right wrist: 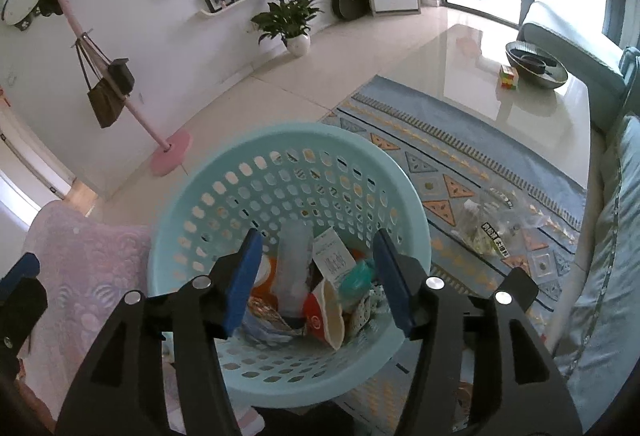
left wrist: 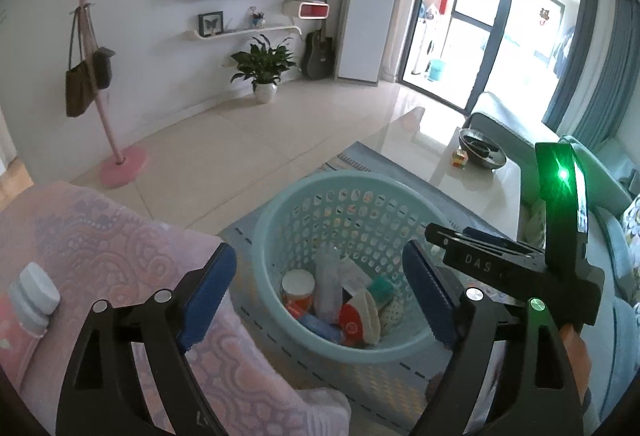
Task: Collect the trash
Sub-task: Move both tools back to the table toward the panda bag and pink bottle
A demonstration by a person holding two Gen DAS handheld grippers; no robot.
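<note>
**Both grippers spread wide above a half-filled trash basket**

A round, pale turquoise perforated plastic basket [right wrist: 288, 171] stands on a blue patterned rug [right wrist: 460, 139], just beside a low seat draped in a pink embossed cover [left wrist: 120, 236]. Inside the basket lie a clear plastic bottle [right wrist: 294, 268], a red and white paper cup [right wrist: 324, 312] on its side, a white printed paper carton [right wrist: 332, 256], an orange-labelled tub [left wrist: 298, 290] and a crumpled teal wrapper [right wrist: 354, 276].

The left gripper [left wrist: 320, 296] hangs over the near rim, its blue-padded fingers [left wrist: 208, 288] set wide apart with nothing between them. The right gripper [right wrist: 318, 272] hovers directly above the basket's contents, its blue pads likewise spread and empty.

Two pieces remain outside: a white plastic pill bottle [left wrist: 32, 300] lies on the pink cover at the left, and a crumpled clear plastic bag [right wrist: 492, 228] with dark printed lettering rests on the rug to the right of the basket, near a glossy white low table [right wrist: 480, 47].
</note>
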